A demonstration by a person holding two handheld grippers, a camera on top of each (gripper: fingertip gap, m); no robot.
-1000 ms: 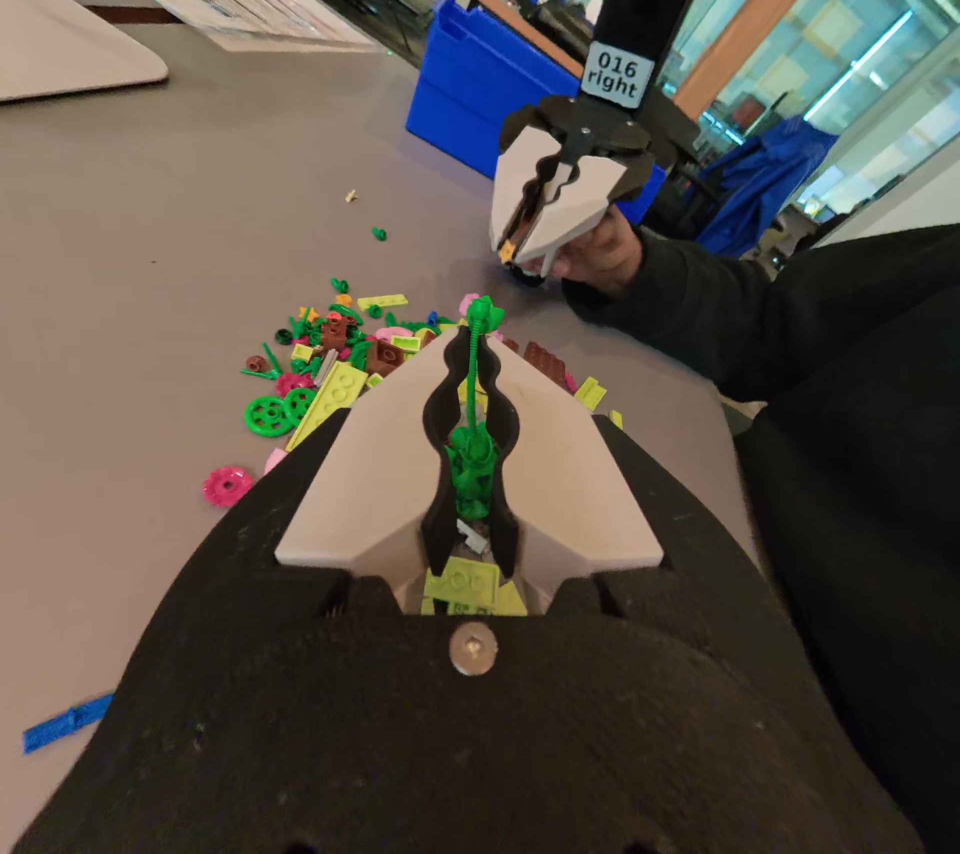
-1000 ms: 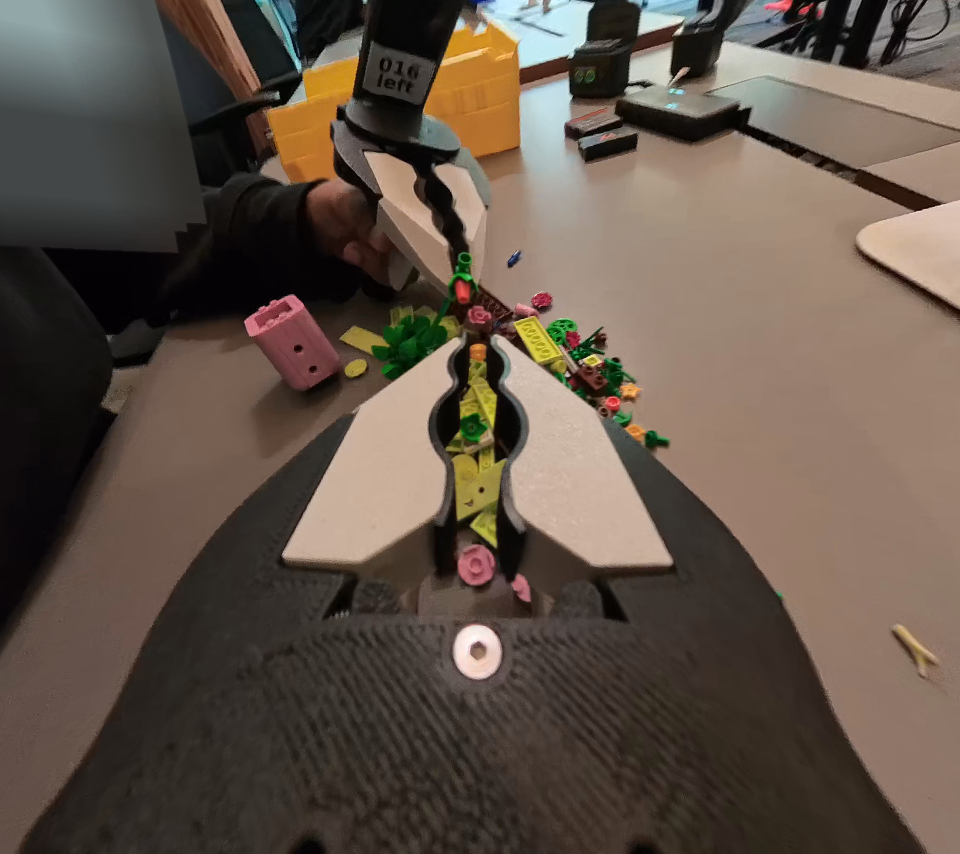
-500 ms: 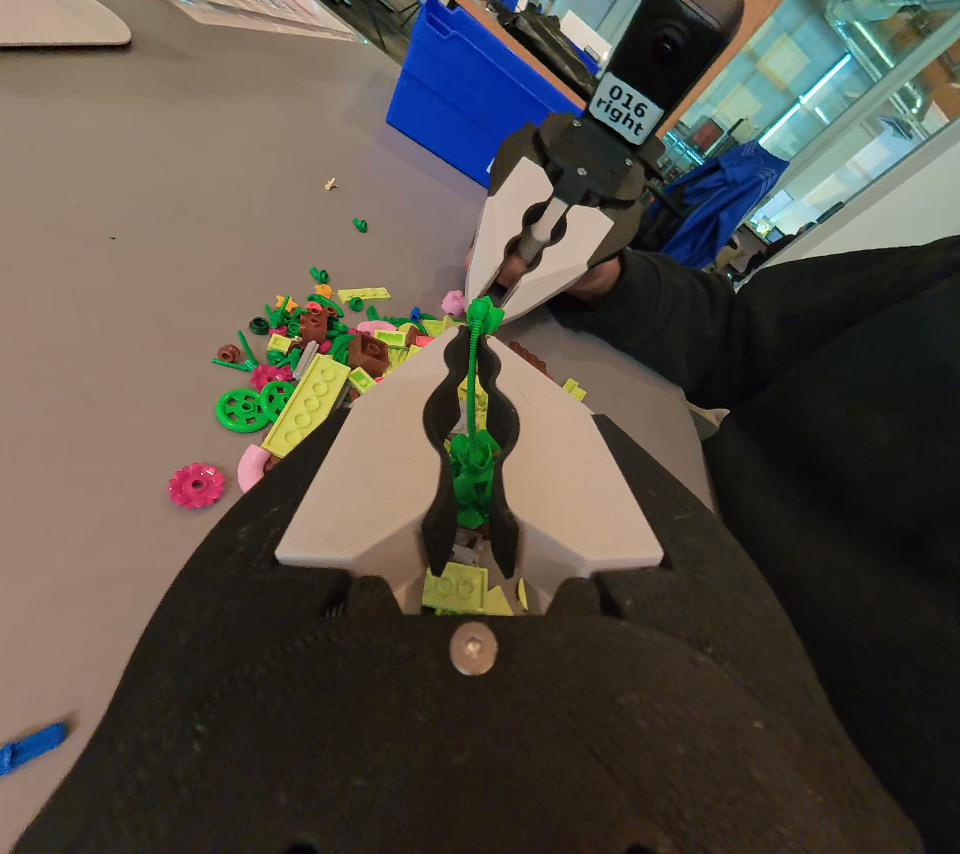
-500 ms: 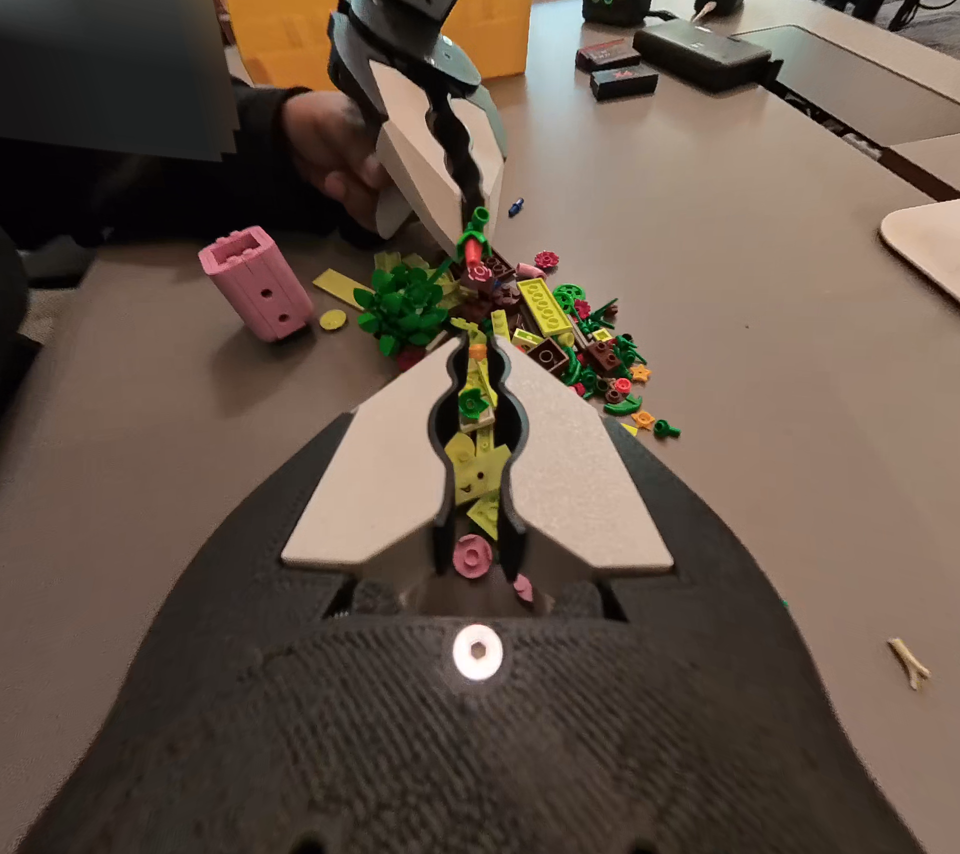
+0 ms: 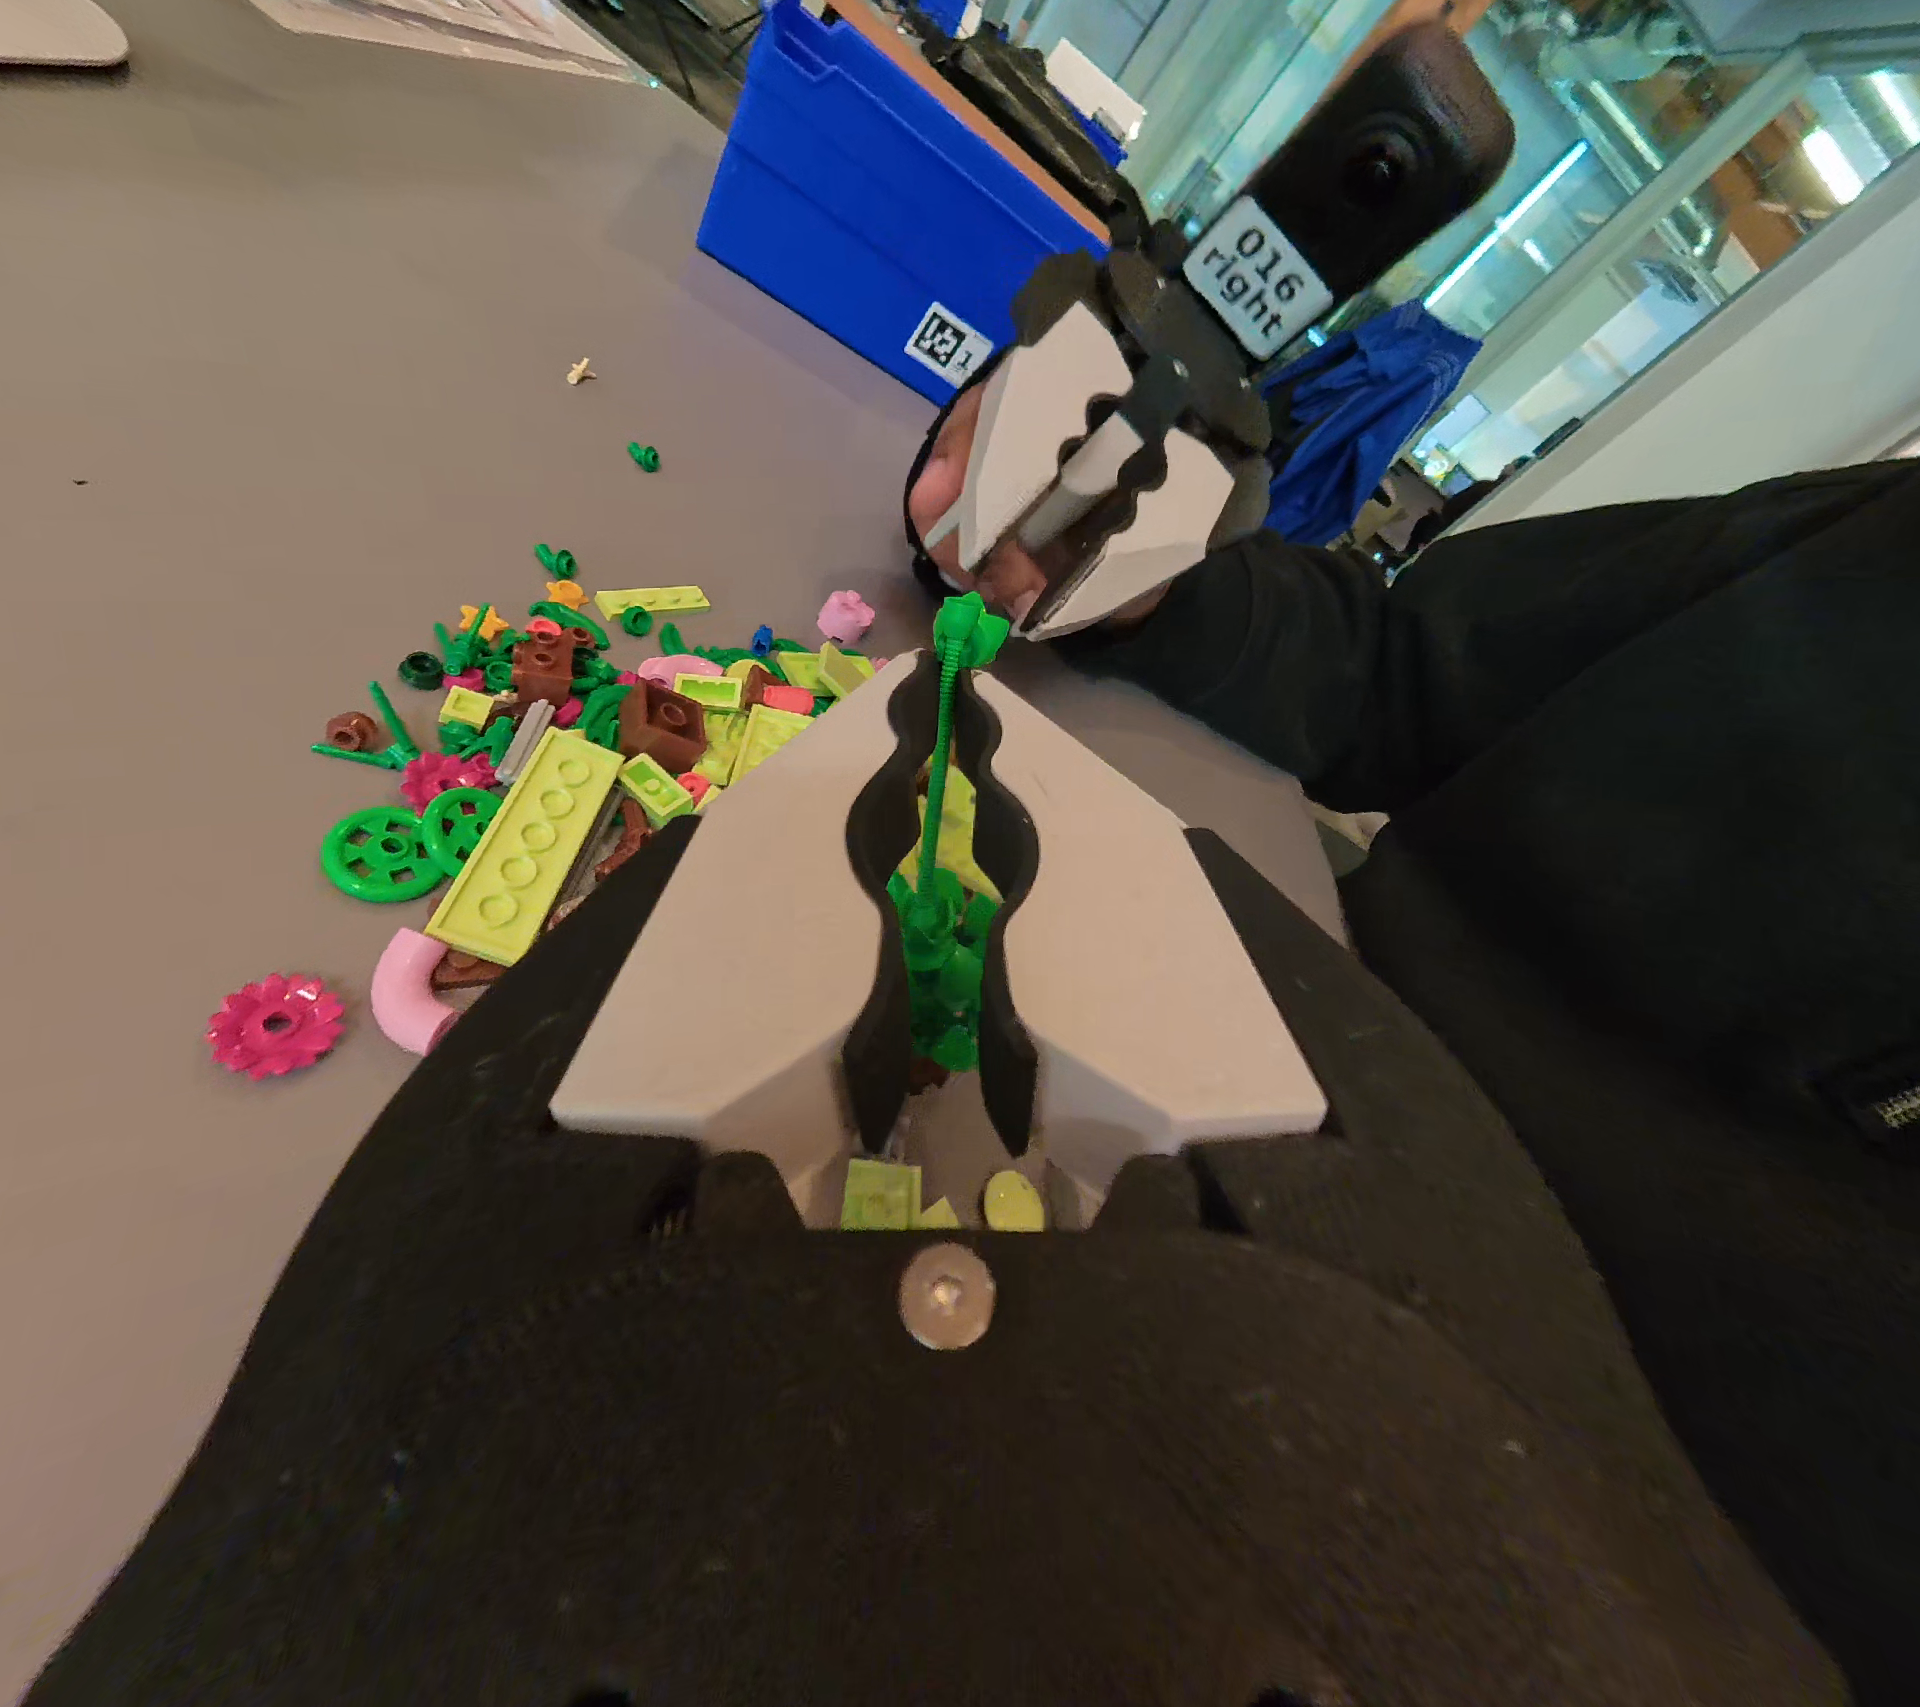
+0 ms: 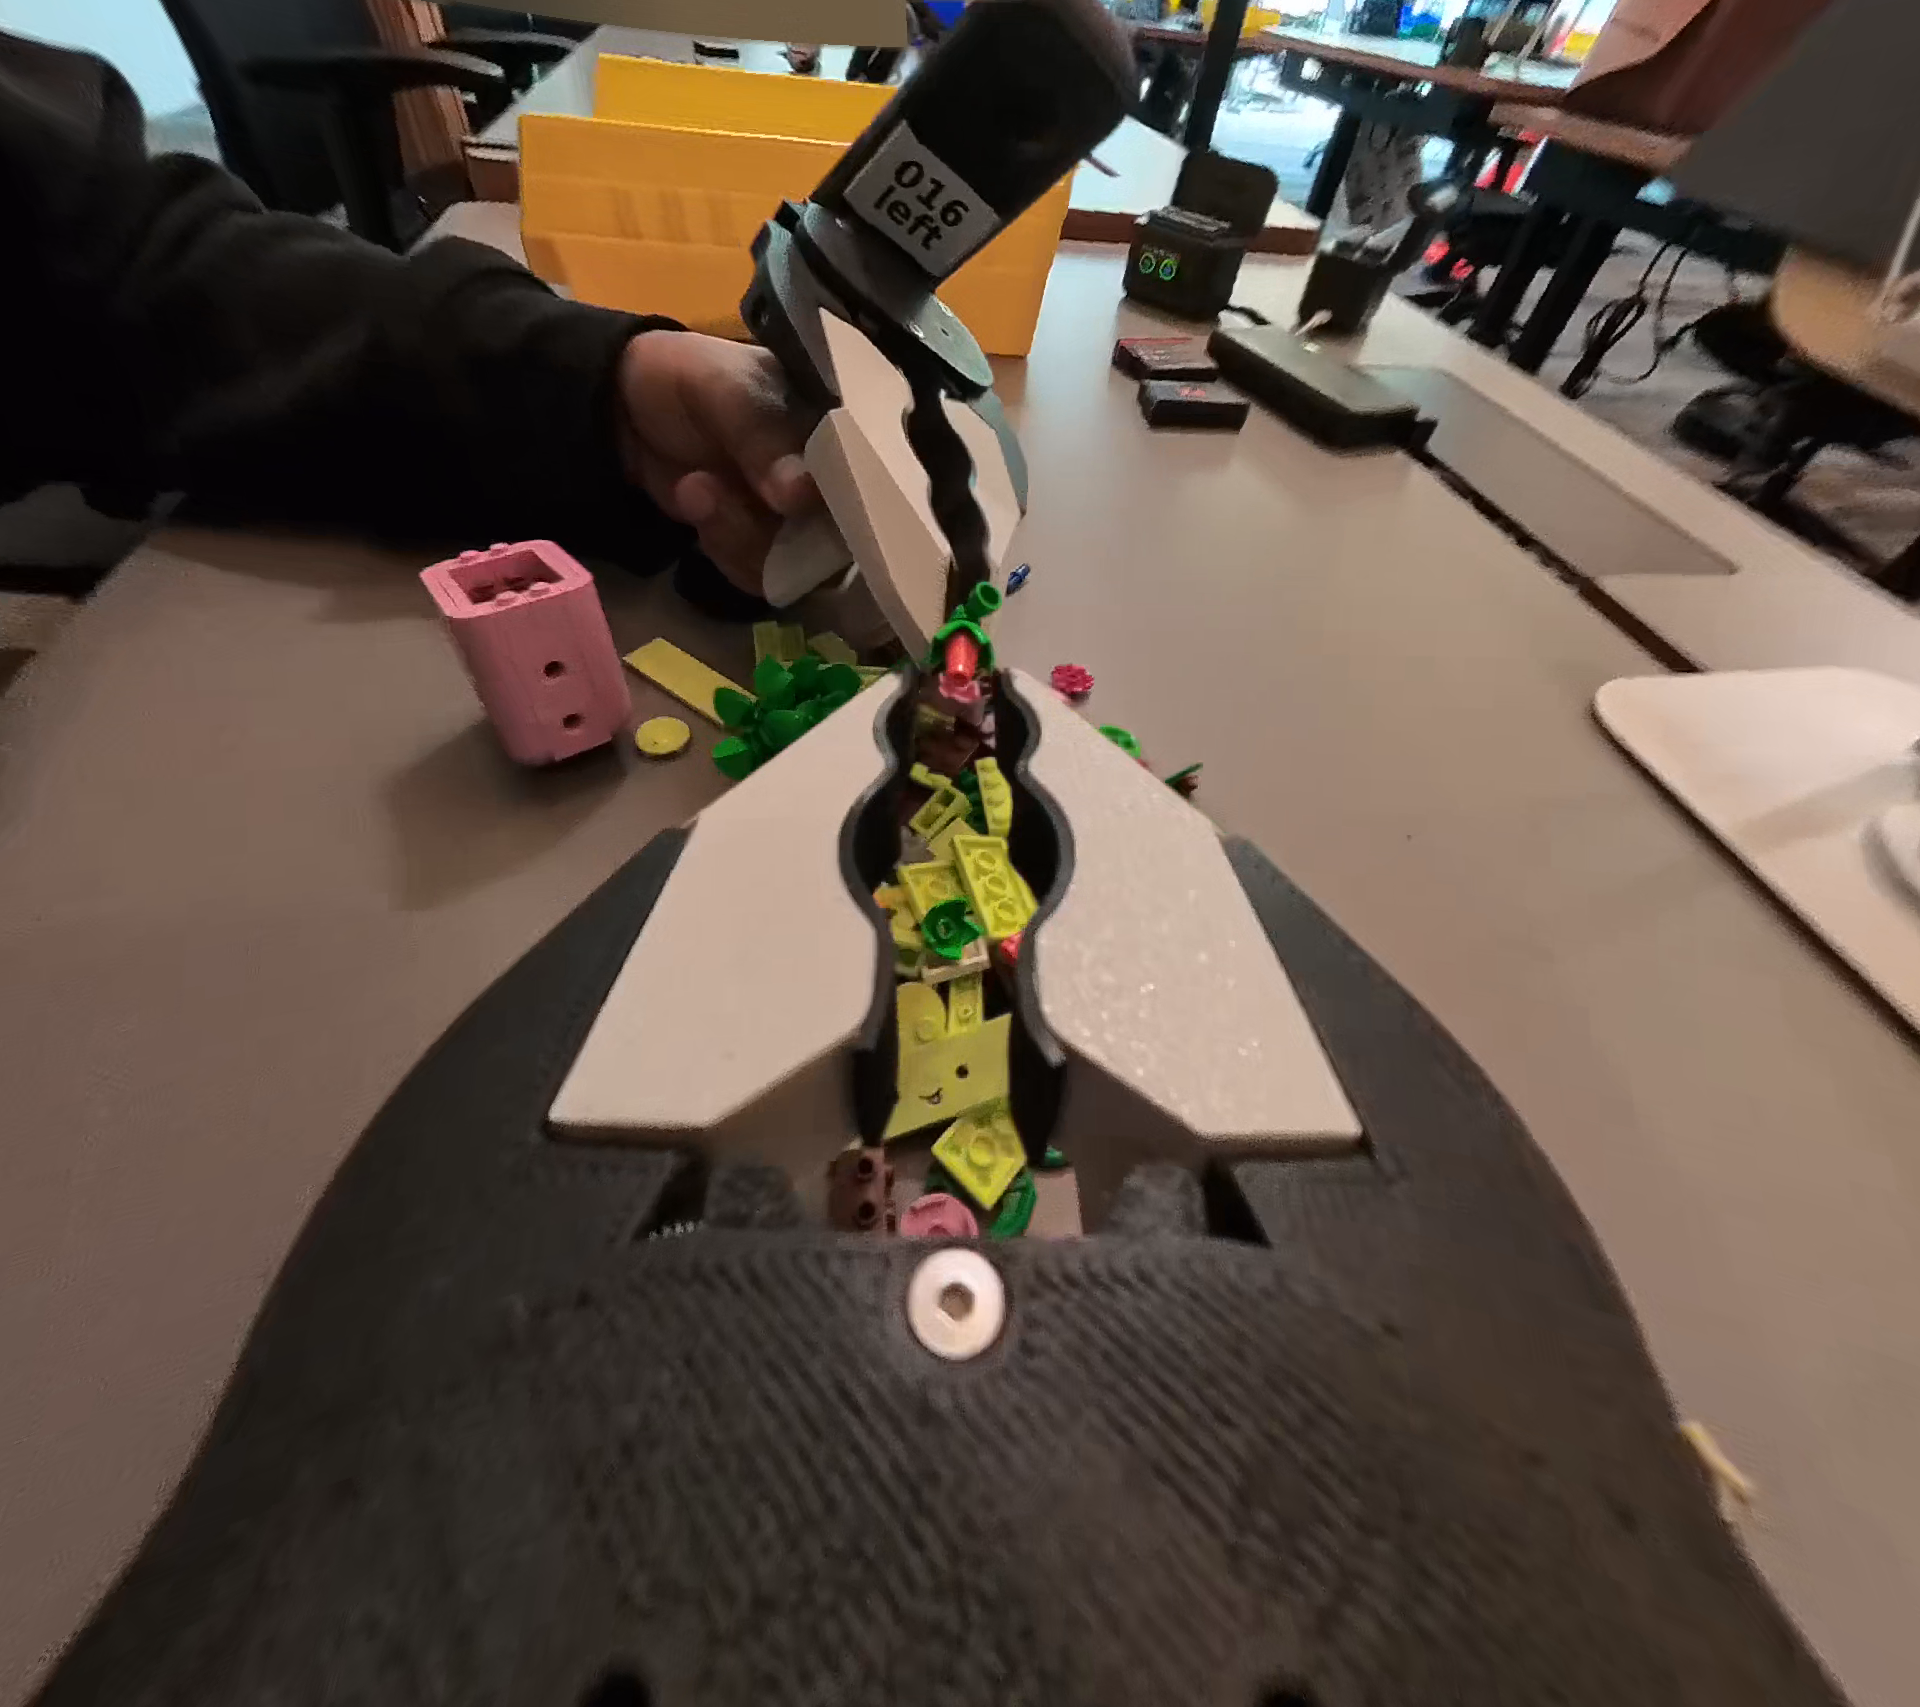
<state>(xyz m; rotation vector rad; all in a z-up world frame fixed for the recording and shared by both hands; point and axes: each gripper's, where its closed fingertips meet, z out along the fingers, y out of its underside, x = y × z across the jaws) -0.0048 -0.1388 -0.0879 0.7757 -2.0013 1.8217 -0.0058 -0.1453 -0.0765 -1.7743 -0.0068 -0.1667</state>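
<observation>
Left tool closed on a thin green stem, held above the surface's near edge; light, flexible, best pinched mid-shaft. Right tool, nearly closed, pinches a small red piece at the stem tip.

Grey table, blue bin at its far edge, yellow bin opposite, pink hollow block standing tilted, magenta gear flower lying apart, green wheels beside long lime plate, black boxes, white board.
</observation>
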